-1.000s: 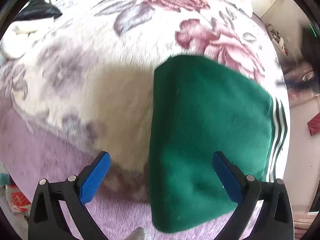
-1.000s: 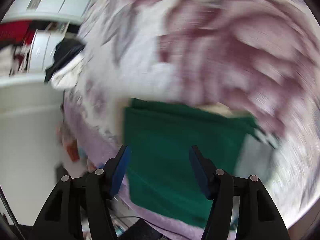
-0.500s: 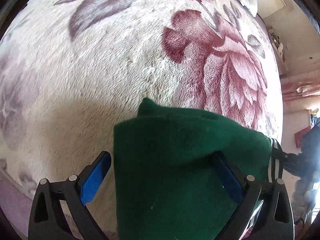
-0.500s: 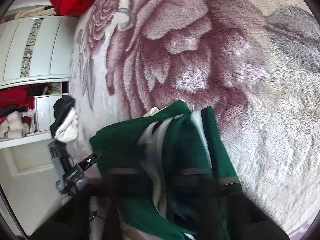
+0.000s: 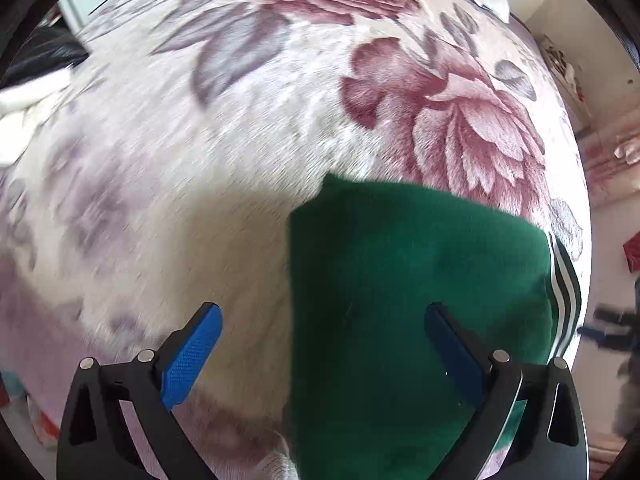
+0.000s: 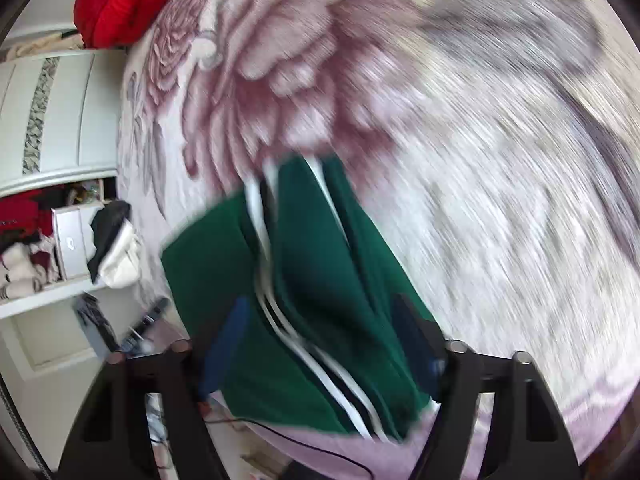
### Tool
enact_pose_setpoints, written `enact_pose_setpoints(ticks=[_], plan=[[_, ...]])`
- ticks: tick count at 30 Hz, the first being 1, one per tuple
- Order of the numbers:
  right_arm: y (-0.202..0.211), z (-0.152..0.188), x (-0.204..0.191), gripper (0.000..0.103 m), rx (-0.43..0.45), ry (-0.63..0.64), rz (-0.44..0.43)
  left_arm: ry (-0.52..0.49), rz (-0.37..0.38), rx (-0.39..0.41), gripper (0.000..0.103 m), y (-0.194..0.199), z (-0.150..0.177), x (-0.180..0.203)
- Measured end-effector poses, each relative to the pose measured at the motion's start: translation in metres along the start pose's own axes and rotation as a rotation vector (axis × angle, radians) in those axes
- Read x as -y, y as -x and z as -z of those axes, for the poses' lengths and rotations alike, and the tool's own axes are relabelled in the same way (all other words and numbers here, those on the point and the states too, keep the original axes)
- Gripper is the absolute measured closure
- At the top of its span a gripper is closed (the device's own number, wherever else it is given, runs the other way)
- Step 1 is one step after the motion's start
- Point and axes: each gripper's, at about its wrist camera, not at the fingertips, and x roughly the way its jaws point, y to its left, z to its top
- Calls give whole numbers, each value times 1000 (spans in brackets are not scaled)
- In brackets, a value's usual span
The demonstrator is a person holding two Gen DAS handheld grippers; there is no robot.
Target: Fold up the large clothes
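Note:
A folded dark green garment (image 5: 416, 288) with white side stripes (image 5: 562, 280) lies on the floral plush blanket (image 5: 192, 152), near its lower right edge. My left gripper (image 5: 322, 332) hovers open over the garment's left border: the right pad is above the cloth and the left pad above bare blanket. In the blurred right wrist view the same garment (image 6: 320, 264) shows its striped folds (image 6: 264, 220). My right gripper (image 6: 322, 336) has its jaws opening; the cloth lies between and under the blue pads, which do not press on it.
A red garment (image 6: 124, 4) lies at the far end of the blanket (image 6: 500, 152). A white wardrobe (image 6: 52, 120) with open shelves stands beside the bed, with a black-and-white pile of clothes (image 6: 114, 248) at the bed's corner. A cable (image 6: 304, 444) runs below the bed edge.
The green garment bulged up between both grippers half a second ago and now lies flatter. The right gripper's jaws have come apart. Both views have shifted across the blanket.

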Motion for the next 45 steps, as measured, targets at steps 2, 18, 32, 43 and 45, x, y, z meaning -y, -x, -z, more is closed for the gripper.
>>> enact_pose_setpoints(ticks=[2,18,32,43,45], plan=[[-11,28,11,26,-73,15,47,15,-27,-6,0,5,14,-6],[19,79,19,95,207,-114,132,44,-12,-71,0,-14,61,1],[4,50,83,31,92,-87,40,69,55,-53,0,-17,53,-23],[-110,-19,27,0,-249,306,-171,114,345,-63,0,-62,37,-9],[-121,-28,27,0,-293,309,-246,127,405,-76,0,-71,33,-10]])
